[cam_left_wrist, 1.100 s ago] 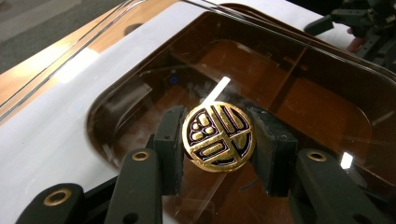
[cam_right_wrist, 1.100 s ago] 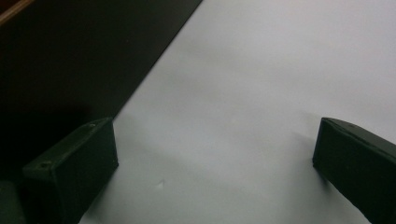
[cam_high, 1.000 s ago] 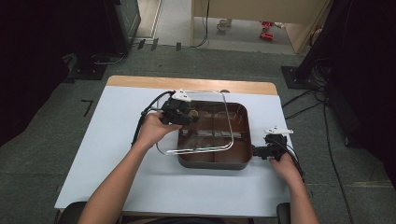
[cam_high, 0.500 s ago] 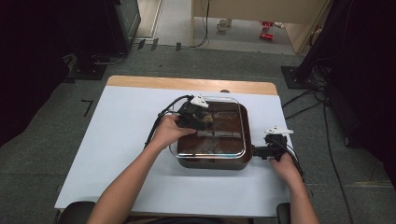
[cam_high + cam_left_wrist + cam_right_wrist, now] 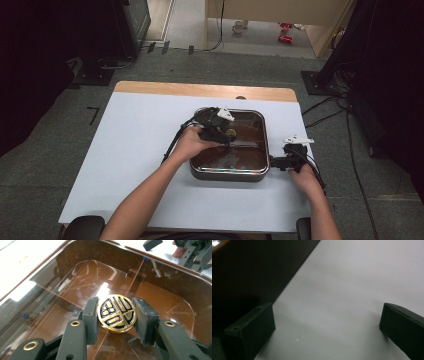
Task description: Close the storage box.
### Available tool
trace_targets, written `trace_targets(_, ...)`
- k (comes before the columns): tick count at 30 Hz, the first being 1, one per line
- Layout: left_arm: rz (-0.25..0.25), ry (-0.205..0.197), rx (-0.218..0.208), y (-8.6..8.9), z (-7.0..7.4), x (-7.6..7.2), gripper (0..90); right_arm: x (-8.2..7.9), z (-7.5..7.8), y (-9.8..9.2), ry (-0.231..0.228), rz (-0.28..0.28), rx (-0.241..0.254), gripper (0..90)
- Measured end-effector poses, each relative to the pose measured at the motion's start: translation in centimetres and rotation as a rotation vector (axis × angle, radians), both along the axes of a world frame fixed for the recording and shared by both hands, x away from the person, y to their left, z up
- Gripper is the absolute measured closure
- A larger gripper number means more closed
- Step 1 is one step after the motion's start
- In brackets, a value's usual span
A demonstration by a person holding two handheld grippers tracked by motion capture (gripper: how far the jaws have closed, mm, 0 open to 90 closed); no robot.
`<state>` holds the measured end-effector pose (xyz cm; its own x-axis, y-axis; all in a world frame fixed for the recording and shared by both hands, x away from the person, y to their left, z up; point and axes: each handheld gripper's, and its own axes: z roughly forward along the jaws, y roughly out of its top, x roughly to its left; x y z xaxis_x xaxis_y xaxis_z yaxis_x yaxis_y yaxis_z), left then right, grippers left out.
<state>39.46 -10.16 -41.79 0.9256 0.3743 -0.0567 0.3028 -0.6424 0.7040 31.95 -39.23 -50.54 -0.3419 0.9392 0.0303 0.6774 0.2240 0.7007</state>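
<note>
No readable text, numbers or brand names anywhere. Only sign: a gold-and-black emblem on the round knob [image 5: 116,313] of the glass lid [image 5: 75,290]. It's an abstract mark inside a ring: small oval dots upper left, slanted bars upper right, a rounded rectangular outline below. No letters can be made out in it. In the high view the knob [image 5: 231,133] is too small to read.

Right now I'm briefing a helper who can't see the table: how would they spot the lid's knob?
On the white table sits a brown rectangular pan under a clear glass lid. At the lid's middle, gripped by the left claw, is the knob: a round gold disc with black markings, the one shiny gold thing there.
</note>
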Motion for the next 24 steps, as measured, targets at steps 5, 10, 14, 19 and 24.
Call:
trace_targets(5, 0.004, 0.013, -0.004, -0.04, -0.31, 0.10, 59.3, 0.00, 0.00, 0.00, 0.000, 0.000, 0.000, 0.0)
trace_targets(10, -0.001, 0.020, -0.012, 0.04, -0.38, 0.22, 59.3, 0.00, 0.00, 0.00, 0.000, 0.000, 0.001, 0.0)
trace_targets(14, -0.003, 0.017, -0.009, 0.02, -0.38, 0.21, 59.1, -0.01, 0.00, 0.00, 0.000, 0.000, 0.000, 0.0)
trace_targets(19, -0.002, 0.029, -0.016, 0.10, -0.41, 0.27, 57.8, -0.01, 0.01, 0.00, 0.001, 0.000, -0.001, 0.0)
trace_targets(24, -0.001, 0.061, -0.042, 0.43, -0.12, 0.45, 46.5, -0.01, 0.01, 0.00, 0.001, 0.000, -0.001, 0.0)
